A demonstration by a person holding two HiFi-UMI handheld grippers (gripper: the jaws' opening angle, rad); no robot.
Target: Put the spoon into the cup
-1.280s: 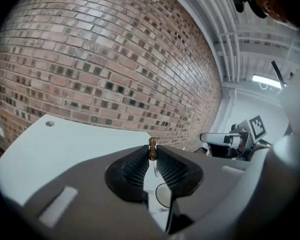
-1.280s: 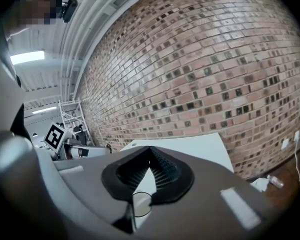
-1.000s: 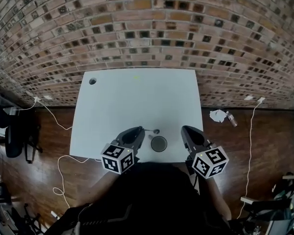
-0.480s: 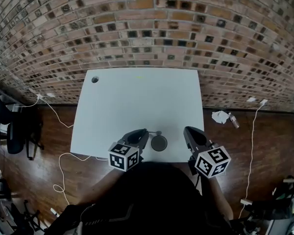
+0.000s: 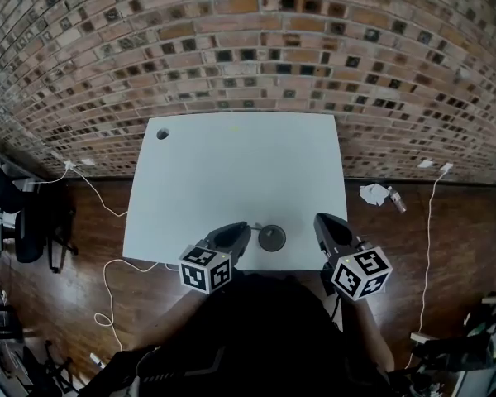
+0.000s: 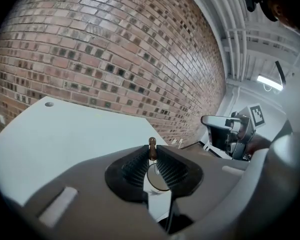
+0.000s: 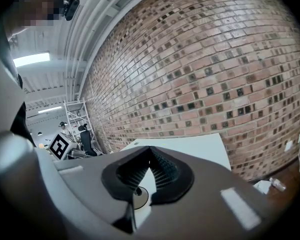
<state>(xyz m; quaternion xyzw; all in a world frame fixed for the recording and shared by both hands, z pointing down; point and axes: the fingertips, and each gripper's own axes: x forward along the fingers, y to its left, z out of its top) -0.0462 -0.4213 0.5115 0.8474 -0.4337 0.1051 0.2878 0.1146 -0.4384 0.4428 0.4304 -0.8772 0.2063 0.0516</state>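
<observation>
Brown spoon (image 6: 152, 145) was gripped tight in your left hand-held gripper (image 5: 241, 231), right by the cup (image 5: 271, 238) on the bench (image 5: 231, 172). Your right hand-held gripper (image 7: 150, 150) was clenched, empty. Dropped off-centre, the spoon could have tipped the cup.

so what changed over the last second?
The left gripper, shut on the spoon, sank a little and brought the spoon closer to the cup. Nothing was taken hold of or let go. The right gripper, the cup and the table stayed as they were.
</observation>
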